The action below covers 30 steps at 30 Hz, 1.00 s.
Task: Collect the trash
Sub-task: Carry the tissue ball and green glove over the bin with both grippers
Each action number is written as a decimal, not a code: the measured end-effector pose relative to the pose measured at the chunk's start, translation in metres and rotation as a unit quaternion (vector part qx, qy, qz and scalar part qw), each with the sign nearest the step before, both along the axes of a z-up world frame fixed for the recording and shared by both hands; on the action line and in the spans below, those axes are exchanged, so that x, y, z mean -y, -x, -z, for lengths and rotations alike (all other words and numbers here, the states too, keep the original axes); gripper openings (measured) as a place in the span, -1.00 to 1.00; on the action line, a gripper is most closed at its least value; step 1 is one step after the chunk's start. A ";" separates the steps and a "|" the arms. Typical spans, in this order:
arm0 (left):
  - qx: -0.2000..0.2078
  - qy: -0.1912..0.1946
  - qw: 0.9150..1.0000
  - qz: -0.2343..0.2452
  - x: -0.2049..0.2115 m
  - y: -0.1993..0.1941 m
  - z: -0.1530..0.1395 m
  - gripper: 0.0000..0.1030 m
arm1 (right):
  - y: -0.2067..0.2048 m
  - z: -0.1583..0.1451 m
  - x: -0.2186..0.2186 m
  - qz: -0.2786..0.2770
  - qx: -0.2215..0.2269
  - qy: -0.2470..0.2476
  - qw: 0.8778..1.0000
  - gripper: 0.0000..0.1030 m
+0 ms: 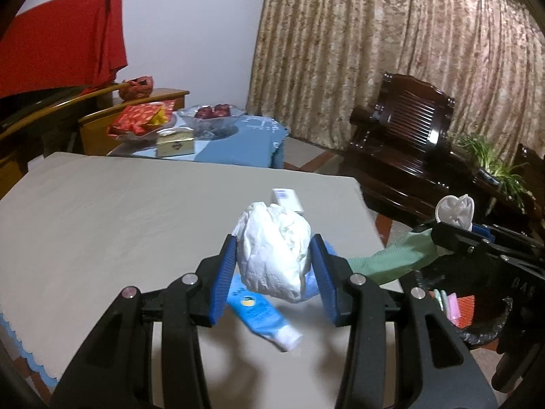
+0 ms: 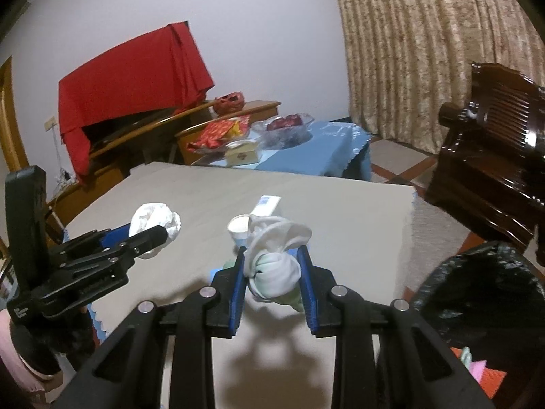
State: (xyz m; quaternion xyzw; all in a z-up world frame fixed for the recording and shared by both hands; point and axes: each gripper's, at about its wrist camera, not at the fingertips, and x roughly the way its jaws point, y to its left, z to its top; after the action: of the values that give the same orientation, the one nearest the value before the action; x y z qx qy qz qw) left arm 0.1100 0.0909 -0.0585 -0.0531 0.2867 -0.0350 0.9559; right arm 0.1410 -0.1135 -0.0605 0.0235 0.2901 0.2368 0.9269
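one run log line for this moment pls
left gripper: shut on crumpled white paper wad | right gripper: shut on knotted white-green cloth bundle | black-lined bin: at right

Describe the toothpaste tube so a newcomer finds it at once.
Start at the beige-covered table. Near its front edge, below the crumpled white paper, lies a blue tube. It alone lies flat, blue with a white end.

Tube, cup on table — bin right.
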 end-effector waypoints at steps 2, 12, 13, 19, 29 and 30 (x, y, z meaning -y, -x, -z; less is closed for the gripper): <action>-0.001 0.000 1.000 0.007 0.009 -0.003 -0.001 -0.17 | 0.002 -0.004 0.012 0.012 0.004 0.000 1.000 -0.44; 0.010 -0.003 0.998 0.055 0.064 -0.005 -0.012 -0.17 | 0.012 -0.015 0.068 0.075 0.014 0.008 0.997 -0.44; 0.011 -0.003 0.998 0.061 0.069 -0.006 -0.013 -0.17 | 0.013 -0.016 0.075 0.080 0.015 0.008 0.997 -0.44; 0.014 -0.001 0.995 0.101 0.111 -0.012 -0.016 -0.17 | 0.020 -0.023 0.114 0.121 0.023 0.010 0.992 -0.44; 0.019 -0.003 0.988 0.152 0.172 -0.023 -0.013 -0.16 | 0.031 -0.028 0.168 0.179 0.029 0.023 0.983 -0.44; 0.019 -0.003 0.988 0.156 0.179 -0.024 -0.012 -0.16 | 0.032 -0.027 0.171 0.183 0.029 0.025 0.982 -0.44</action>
State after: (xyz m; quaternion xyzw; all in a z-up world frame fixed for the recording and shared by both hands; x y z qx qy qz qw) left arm 0.1341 -0.0881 -0.0462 -0.0041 0.2738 -0.1843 0.9440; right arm 0.1086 -0.2842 -0.0331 0.0462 0.2593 0.0570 0.9630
